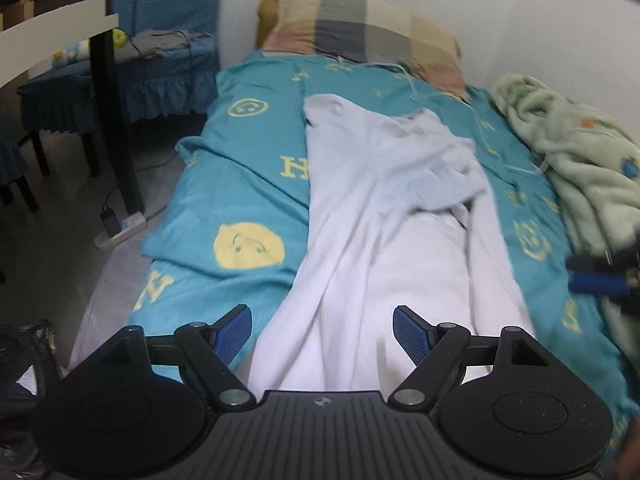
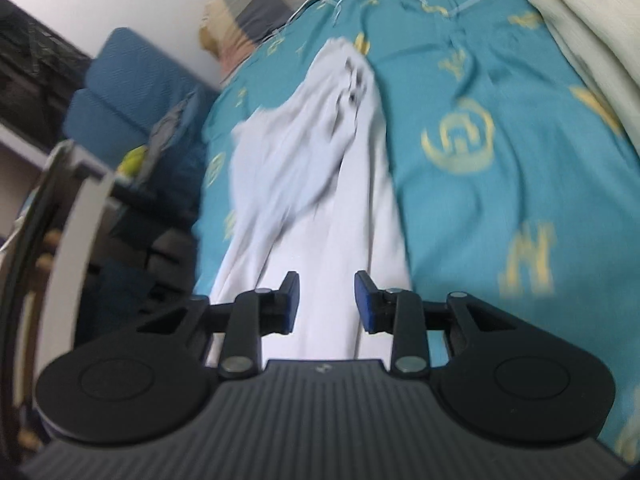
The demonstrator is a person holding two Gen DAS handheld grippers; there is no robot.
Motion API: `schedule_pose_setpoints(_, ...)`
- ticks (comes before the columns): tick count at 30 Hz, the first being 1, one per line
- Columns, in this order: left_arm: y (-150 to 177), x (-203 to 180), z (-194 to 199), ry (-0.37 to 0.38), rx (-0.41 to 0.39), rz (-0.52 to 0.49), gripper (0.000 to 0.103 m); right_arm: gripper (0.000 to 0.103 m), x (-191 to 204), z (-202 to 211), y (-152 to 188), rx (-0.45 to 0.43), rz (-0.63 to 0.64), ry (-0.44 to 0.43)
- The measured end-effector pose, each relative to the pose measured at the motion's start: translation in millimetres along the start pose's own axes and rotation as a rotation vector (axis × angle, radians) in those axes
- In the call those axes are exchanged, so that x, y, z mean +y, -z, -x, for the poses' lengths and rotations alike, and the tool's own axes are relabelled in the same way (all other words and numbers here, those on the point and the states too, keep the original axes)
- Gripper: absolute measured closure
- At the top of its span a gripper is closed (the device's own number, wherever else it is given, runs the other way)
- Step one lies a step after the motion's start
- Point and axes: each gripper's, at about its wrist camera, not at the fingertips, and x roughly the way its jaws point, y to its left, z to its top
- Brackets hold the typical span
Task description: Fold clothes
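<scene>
A pale lilac-white garment (image 1: 380, 220) lies lengthwise on the teal bedsheet (image 1: 240, 160), with one part folded over its far half. My left gripper (image 1: 322, 320) hovers open and wide over the garment's near end, nothing between its pads. In the right wrist view the same garment (image 2: 304, 160) runs away from my right gripper (image 2: 327, 292), whose jaws stand apart with only cloth seen beneath the gap; no pad presses on it. The picture is blurred by motion. In the left wrist view, the right gripper (image 1: 600, 280) shows at the right edge, above the sheet.
A checked pillow (image 1: 360, 28) lies at the head of the bed, a pale green blanket (image 1: 580, 152) is heaped along the right side, and a thin white cable (image 1: 412, 76) trails over the sheet. Left of the bed stand a blue-covered chair (image 1: 160, 72), a black table leg (image 1: 112, 100) and a power strip (image 1: 120, 232).
</scene>
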Motion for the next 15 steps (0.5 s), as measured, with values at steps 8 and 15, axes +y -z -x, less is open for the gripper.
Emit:
schedule_pose_setpoints(8, 6.4, 32.5, 24.1, -0.037, 0.208, -0.061, 0.022, 0.069, 7.6, 35.4, 56.7, 0.028, 0.088, -0.03)
schedule_pose_setpoints(15, 12.9, 80.9, -1.1, -0.034, 0.436, 0.13, 0.028, 0.069, 7.4, 29.9, 58.7, 0.051, 0.113, -0.04)
